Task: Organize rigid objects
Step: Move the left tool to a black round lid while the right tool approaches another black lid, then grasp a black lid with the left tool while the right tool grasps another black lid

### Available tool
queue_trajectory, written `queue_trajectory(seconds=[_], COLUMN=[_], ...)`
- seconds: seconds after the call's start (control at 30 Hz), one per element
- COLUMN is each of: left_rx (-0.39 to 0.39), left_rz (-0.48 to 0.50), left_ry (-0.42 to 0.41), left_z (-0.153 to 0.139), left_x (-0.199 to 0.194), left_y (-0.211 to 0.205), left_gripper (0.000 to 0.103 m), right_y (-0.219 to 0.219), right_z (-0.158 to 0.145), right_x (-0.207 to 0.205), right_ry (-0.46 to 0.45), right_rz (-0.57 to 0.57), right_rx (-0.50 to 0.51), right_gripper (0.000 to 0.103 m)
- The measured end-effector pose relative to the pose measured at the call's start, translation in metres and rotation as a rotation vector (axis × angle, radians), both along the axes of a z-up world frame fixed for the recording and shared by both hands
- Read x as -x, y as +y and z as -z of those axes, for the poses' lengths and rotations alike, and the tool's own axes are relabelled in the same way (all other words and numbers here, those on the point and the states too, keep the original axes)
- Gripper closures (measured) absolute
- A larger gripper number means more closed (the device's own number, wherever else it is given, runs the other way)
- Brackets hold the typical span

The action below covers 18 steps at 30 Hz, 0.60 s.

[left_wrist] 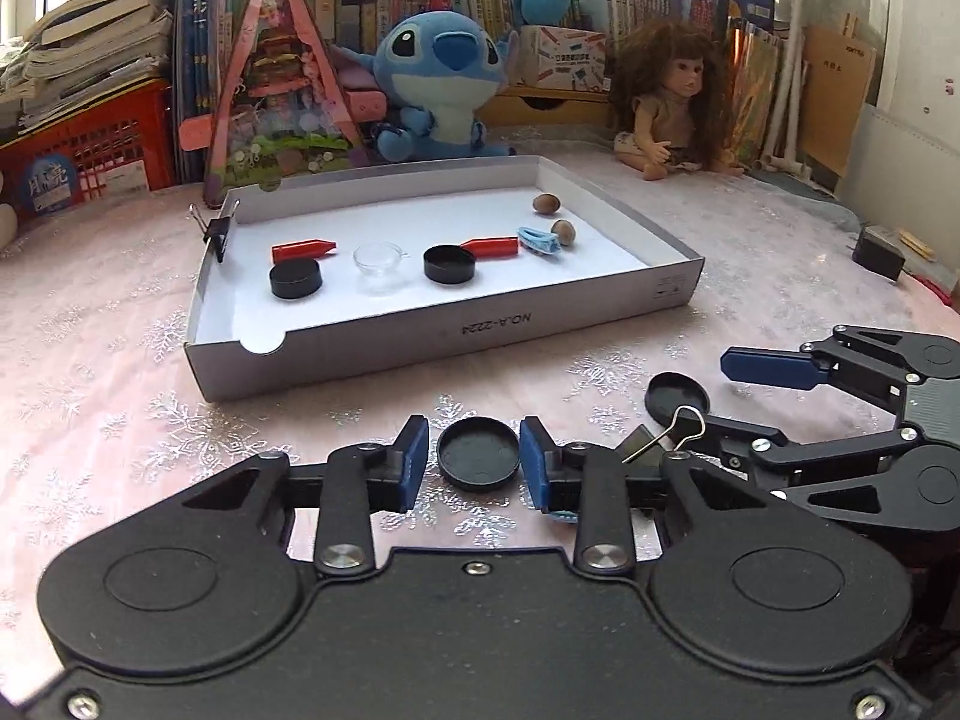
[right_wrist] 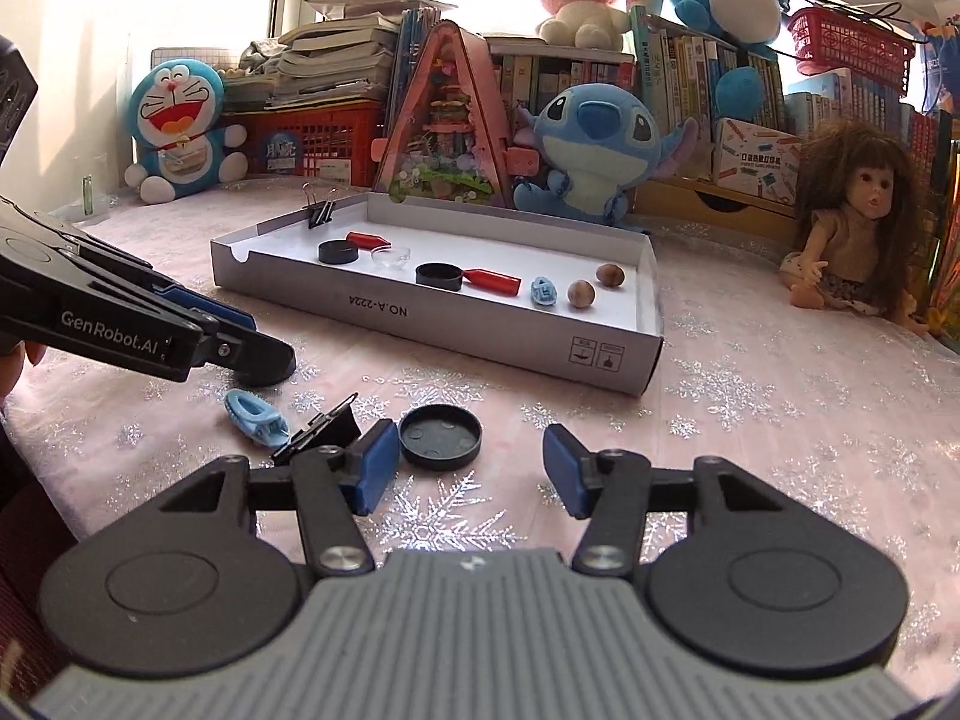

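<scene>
Left tongs seemingly clenched a black lid by its rim; it could have squirted free. Right tongs stood released, another lid between them.

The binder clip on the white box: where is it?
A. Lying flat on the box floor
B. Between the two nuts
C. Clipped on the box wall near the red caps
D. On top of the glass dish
C: the binder clip grips the wall of the white box at the end nearest one red cap.
</scene>
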<state>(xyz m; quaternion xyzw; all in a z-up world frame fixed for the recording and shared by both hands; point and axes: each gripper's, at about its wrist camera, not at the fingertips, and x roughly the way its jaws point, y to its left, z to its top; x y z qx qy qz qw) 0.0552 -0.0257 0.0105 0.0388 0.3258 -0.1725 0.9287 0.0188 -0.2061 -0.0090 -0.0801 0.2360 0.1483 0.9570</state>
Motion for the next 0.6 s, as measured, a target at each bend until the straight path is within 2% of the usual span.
queue_trajectory(seconds=[0.17, 0.37, 0.6], left_rx=[0.0, -0.08, -0.014], left_rz=[-0.028, -0.078, -0.114], left_ry=[-0.004, -0.095, -0.085], left_z=[0.003, 0.008, 0.016], left_x=[0.001, 0.014, 0.015], left_y=[0.009, 0.011, 0.02], left_gripper=[0.071, 0.069, 0.061], right_y=[0.001, 0.002, 0.001], right_z=[0.001, 0.005, 0.008], right_x=[-0.004, -0.006, -0.005], right_ry=[-0.001, 0.001, 0.003], right_rz=[0.017, 0.04, 0.05], right_rx=[-0.019, -0.029, -0.048], right_gripper=[0.036, 0.036, 0.036])
